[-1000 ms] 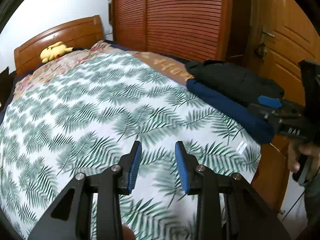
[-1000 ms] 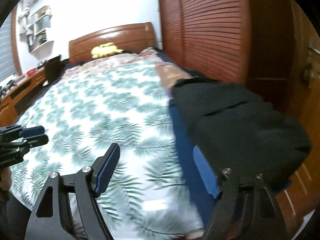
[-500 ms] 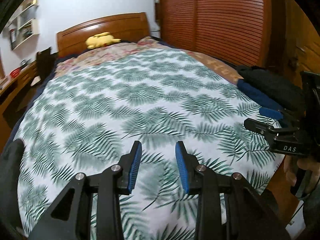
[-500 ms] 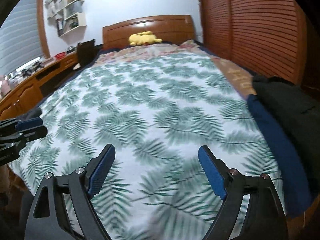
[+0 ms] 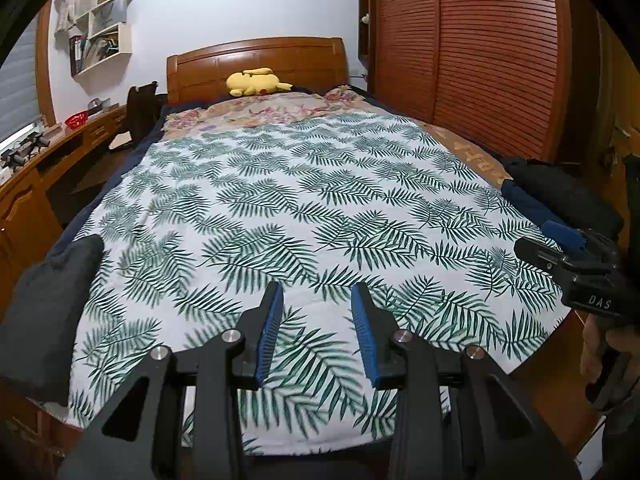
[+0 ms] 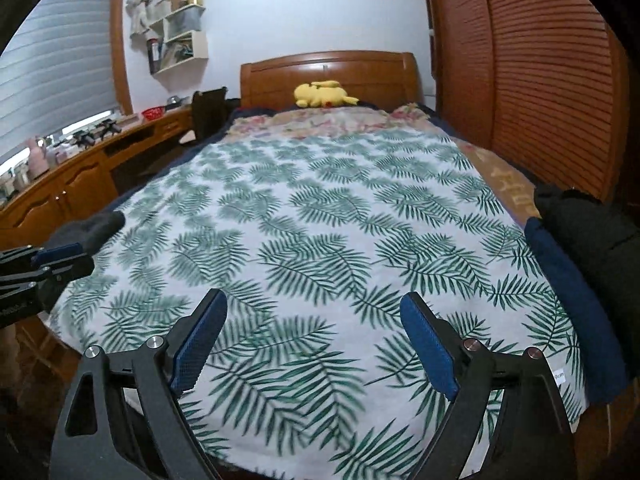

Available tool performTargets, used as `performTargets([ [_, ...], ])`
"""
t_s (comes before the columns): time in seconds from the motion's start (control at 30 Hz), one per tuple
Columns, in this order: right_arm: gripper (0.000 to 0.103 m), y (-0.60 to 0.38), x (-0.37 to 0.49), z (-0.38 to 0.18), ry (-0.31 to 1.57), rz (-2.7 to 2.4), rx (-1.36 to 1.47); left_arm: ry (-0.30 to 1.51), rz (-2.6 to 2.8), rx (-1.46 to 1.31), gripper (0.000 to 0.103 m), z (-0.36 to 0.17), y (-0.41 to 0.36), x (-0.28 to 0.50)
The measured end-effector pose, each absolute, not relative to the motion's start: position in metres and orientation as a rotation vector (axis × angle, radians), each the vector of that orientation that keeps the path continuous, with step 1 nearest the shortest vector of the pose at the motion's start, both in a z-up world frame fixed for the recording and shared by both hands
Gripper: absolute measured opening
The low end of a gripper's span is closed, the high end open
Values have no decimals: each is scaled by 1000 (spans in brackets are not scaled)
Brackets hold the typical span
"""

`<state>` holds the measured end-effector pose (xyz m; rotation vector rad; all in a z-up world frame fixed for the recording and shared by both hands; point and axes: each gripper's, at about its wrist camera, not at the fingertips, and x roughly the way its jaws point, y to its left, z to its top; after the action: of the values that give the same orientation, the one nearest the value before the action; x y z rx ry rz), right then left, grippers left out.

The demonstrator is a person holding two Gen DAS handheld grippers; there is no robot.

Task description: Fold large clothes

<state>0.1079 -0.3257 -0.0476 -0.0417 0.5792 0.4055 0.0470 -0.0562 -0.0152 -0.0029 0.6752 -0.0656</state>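
Dark folded clothes [image 5: 560,196] sit at the right edge of the bed, near its foot, stacked on a navy folded piece [image 6: 568,296] that lies along the same edge; black bundle is on top of the navy one. In the right wrist view the black clothes [image 6: 580,232] sit close to the louvred wardrobe [image 6: 540,80]. A grey folded garment [image 5: 52,300] rests at the bed's left foot corner, partly over the edge; also seen as a grey lump [image 6: 88,228] in the right wrist view.

Leaf-print sheet [image 5: 300,208] covers most of the bed, spread flat, w/ a floral blanket [image 5: 272,110] showing beyond it toward the headboard [image 5: 256,56]. Yellow plush toy [image 5: 256,82] lies against the headboard.

Left hand-held gripper [image 5: 316,324] hovers above the foot of the bed, blue pads apart w/ a moderate gap, nothing between them. Right hand-held gripper [image 6: 314,336] is also above the foot end, jaws spread wide, holding nothing. Each shows in the other's cam: right one [image 5: 576,264] at the right edge of the left wrist view, left one [image 6: 44,268] at the left edge of the right wrist view.

Wooden desk [image 6: 68,184] runs along the left wall under the window blind [image 6: 60,68], w/ small items on it too blurred to ID. Wall shelves [image 5: 100,28] hang above.
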Motion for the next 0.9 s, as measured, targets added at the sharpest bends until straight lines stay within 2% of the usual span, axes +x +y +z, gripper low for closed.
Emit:
performTargets([
  [0.5,90,-301,71,-12,505,460,-61,578,-11,-50,35,15,-32,5],
  [0.67,98,-296,59,6,450,472,-60,532,9,-53,35,30,-29,-5],
  [0.9,99,-293,44,21,389,460,-69,476,38,-49,35,45,-23,-19],
])
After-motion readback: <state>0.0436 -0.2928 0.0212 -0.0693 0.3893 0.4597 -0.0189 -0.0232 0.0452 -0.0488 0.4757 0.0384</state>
